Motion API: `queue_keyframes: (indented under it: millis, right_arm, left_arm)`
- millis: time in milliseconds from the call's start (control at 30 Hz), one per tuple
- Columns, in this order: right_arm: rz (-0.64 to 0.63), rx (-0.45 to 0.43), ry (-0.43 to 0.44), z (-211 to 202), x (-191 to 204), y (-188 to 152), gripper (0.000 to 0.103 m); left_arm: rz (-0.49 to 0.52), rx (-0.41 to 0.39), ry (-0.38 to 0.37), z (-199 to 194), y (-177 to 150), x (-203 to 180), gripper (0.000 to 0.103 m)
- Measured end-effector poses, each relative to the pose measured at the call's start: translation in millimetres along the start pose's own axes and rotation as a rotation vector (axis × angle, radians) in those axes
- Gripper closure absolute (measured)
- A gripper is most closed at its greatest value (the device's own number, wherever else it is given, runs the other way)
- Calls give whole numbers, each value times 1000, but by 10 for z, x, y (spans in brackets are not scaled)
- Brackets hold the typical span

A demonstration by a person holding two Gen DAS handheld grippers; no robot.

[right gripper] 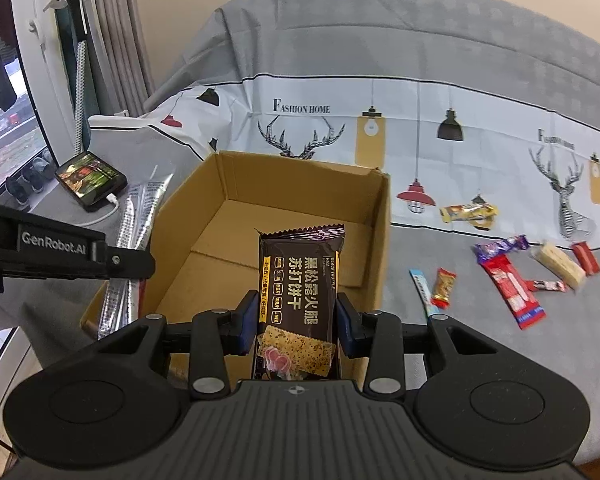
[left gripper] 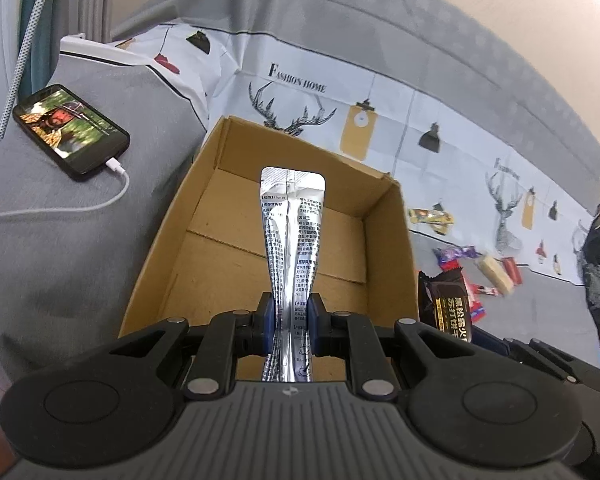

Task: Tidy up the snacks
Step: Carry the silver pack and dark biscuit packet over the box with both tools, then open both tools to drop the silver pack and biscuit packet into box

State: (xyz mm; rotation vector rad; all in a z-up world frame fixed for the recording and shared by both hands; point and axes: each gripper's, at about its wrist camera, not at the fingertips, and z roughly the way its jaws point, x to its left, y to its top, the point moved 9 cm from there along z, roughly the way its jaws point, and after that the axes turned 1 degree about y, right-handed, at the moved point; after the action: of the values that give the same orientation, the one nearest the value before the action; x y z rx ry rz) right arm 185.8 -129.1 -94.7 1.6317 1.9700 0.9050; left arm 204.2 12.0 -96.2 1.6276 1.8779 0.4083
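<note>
clearly, the right gripper (right gripper: 297, 318) has its jaws pinching a dark cracker packet (right gripper: 300, 280) labelled "black truffle ham", held at frame centre over the cardboard box (right gripper: 376, 216), while the left gripper (left gripper: 290, 320) has its jaws pressed on a silver sachet (left gripper: 292, 232) covered in small print above the same box. beyond the box's far rim the bed cover (right gripper: 440, 108) reads "fashion home", and loose snacks (right gripper: 512, 280) lie scattered at the right of the frame, well apart from the box wall.
</note>
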Motion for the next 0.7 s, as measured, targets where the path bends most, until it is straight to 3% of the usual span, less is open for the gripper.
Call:
queue_keyframes:
  millis: [700]
  right_arm:
    - [20, 148, 10, 1286, -82, -2, 62]
  left_arm:
    - [47, 149, 114, 1305, 188, 304, 85]
